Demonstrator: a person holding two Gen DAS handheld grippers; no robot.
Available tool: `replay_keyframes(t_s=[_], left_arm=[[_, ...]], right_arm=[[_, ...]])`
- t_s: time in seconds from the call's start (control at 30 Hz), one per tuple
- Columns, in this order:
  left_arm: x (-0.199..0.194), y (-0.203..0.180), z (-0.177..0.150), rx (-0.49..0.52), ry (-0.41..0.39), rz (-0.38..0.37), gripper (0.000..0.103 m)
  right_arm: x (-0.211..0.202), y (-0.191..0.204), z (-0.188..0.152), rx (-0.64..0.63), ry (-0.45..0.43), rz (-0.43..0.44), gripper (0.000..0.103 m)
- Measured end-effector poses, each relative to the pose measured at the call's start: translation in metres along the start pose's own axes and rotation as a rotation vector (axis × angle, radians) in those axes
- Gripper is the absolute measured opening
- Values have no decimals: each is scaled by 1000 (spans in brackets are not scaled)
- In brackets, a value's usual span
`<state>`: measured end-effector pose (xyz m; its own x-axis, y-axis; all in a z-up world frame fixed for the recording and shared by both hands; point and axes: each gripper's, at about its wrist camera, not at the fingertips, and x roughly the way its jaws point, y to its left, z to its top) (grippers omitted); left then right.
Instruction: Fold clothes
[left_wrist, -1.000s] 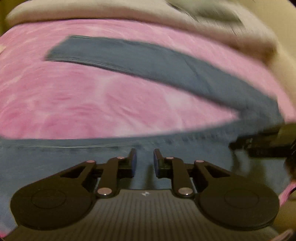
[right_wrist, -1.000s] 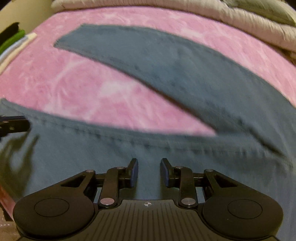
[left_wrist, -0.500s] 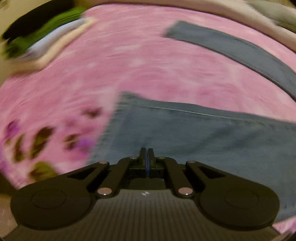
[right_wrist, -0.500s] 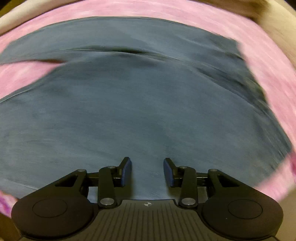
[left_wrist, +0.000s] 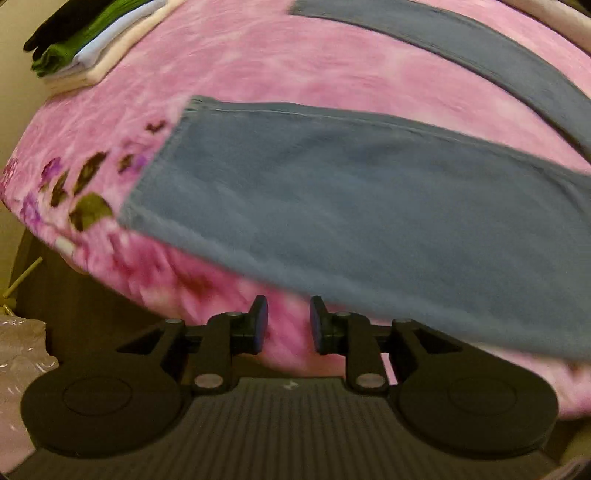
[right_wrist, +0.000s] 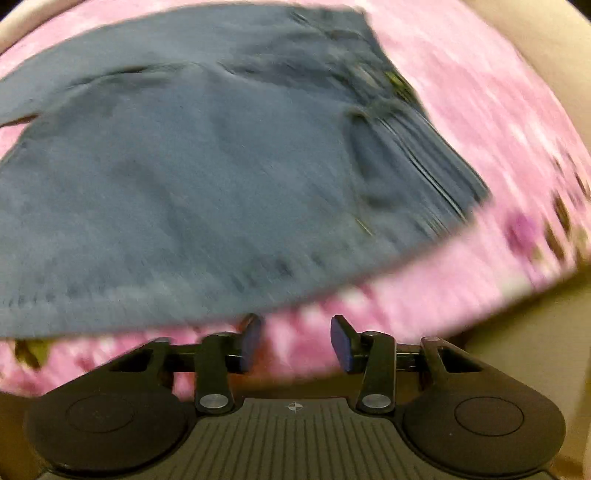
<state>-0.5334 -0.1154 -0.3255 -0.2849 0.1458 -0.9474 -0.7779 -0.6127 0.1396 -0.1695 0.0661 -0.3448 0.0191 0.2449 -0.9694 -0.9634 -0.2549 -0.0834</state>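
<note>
The left gripper (left_wrist: 284, 320) and right gripper (right_wrist: 291, 343) are both opening, nothing between their jaws, over the pink blanket (left_wrist: 258, 66). Just beyond them the jeans (left_wrist: 351, 206) lie spread flat. A stack of folded clothes (left_wrist: 88, 48) sits far left.

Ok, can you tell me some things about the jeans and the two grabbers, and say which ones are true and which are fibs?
1. The jeans lie on a pink blanket. True.
2. The left gripper is pinching the jeans. False: its jaws are opening with nothing between them.
3. A stack of folded clothes sits at the blanket's far corner. True.
4. The right gripper holds the waistband. False: its jaws are opening, empty, over the blanket.
5. The jeans are rolled into a ball. False: they are spread flat, legs apart.
</note>
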Motion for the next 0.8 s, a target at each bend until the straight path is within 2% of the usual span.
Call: replay_keyframes(t_s=[0.07,0.2,0.33,0.47,0.6,0.8], left_arm=[[-37,-18,-19,15,-9,-31,23],[-105,-58,-50,-34,-31,-149,27],[-168,-80,-72,-74,-82,-221,27],[-218,-93,-81,-64,-155,-221,31],[-260,-99,-92,-50,-217,-213,37],[-287,-108,-109,12,-223,-173,39]], right_arm=[[-29,-5,-16,12,-44,69,43],[-87,-10,-29,8,-83,177,44],[-140,-5,-35,-43,-120,225,44],[-185,-7,-42,-62,-181,238,44],[-211,-14,-52,-56,-195,252,44],[-225,-13,-69,-79,-174,278,44]])
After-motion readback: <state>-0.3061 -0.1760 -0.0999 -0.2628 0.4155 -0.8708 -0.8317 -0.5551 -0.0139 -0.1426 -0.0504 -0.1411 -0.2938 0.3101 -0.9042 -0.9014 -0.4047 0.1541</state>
